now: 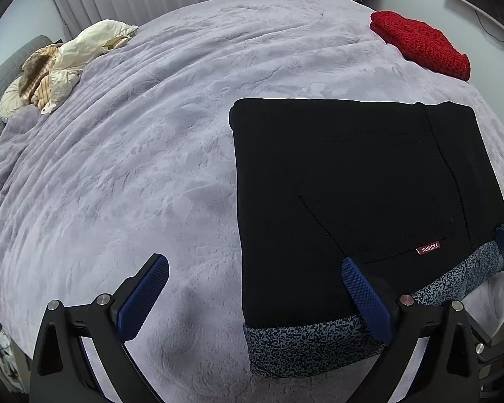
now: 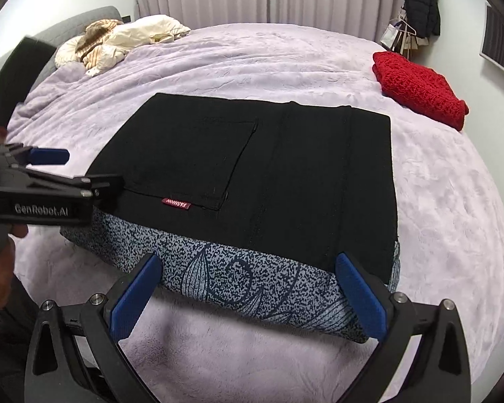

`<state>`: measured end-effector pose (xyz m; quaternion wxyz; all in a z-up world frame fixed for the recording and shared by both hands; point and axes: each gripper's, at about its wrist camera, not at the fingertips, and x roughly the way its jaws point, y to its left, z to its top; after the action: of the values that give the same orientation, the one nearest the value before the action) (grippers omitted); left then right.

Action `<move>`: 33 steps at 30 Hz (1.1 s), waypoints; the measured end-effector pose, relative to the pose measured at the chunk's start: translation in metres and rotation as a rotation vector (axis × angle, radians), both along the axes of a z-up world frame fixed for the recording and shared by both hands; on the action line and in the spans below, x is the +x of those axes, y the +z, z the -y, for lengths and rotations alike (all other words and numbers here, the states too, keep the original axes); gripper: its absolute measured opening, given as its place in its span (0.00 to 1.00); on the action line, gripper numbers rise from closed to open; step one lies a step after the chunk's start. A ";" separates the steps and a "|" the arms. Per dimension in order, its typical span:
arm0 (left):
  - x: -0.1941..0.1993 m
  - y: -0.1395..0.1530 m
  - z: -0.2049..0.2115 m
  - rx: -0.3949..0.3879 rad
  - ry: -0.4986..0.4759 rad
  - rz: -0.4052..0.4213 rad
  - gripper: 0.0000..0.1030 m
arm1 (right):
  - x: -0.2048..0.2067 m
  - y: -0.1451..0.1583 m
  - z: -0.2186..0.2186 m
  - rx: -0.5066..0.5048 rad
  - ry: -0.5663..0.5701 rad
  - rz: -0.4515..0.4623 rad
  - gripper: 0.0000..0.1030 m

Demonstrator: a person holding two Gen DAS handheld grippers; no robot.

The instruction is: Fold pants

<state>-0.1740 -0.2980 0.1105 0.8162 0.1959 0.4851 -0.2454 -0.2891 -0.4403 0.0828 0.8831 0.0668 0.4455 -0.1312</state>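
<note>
Black pants (image 1: 352, 184) lie folded in a flat rectangle on a lilac bed cover (image 1: 134, 184), with a speckled blue-grey patterned lining (image 1: 305, 342) showing along the near edge and a small red label (image 1: 427, 248). My left gripper (image 1: 252, 288) is open and empty, its right finger over the pants' near left corner. My right gripper (image 2: 248, 288) is open and empty, straddling the patterned near edge (image 2: 252, 282) of the pants (image 2: 268, 168). The left gripper (image 2: 50, 181) also shows at the left of the right wrist view.
A folded red knit garment (image 1: 420, 43) lies at the far right of the bed, also in the right wrist view (image 2: 420, 89). Cream and striped crumpled clothes (image 1: 67, 63) sit at the far left by a grey headboard. Curtains and hanging clothes stand behind.
</note>
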 end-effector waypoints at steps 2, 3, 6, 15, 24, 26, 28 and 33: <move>0.000 0.005 -0.001 -0.009 0.000 -0.002 1.00 | 0.000 0.001 -0.002 -0.017 0.010 -0.013 1.00; 0.001 0.010 -0.002 -0.022 -0.004 -0.002 1.00 | 0.000 0.004 0.000 -0.018 0.011 -0.013 1.00; 0.005 0.023 -0.001 -0.077 0.006 0.015 1.00 | -0.001 0.020 0.006 -0.017 -0.004 0.036 1.00; 0.040 -0.001 0.043 -0.004 0.028 -0.059 1.00 | 0.059 0.021 0.039 0.015 0.007 -0.020 1.00; 0.038 -0.002 0.045 -0.013 0.019 -0.062 1.00 | 0.066 0.003 0.046 0.035 -0.014 -0.072 1.00; 0.037 -0.001 0.045 -0.008 0.021 -0.066 1.00 | 0.066 0.003 0.047 0.032 -0.021 -0.079 1.00; 0.031 0.009 0.039 -0.029 0.021 -0.074 0.99 | 0.063 0.006 0.046 0.029 -0.046 -0.084 1.00; 0.000 0.034 0.019 -0.076 0.002 -0.009 0.99 | 0.028 0.031 0.028 0.023 -0.095 -0.005 1.00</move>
<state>-0.1739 -0.3166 0.1447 0.8210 0.1631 0.4794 -0.2637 -0.2610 -0.4687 0.1141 0.8740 0.0977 0.4454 -0.1681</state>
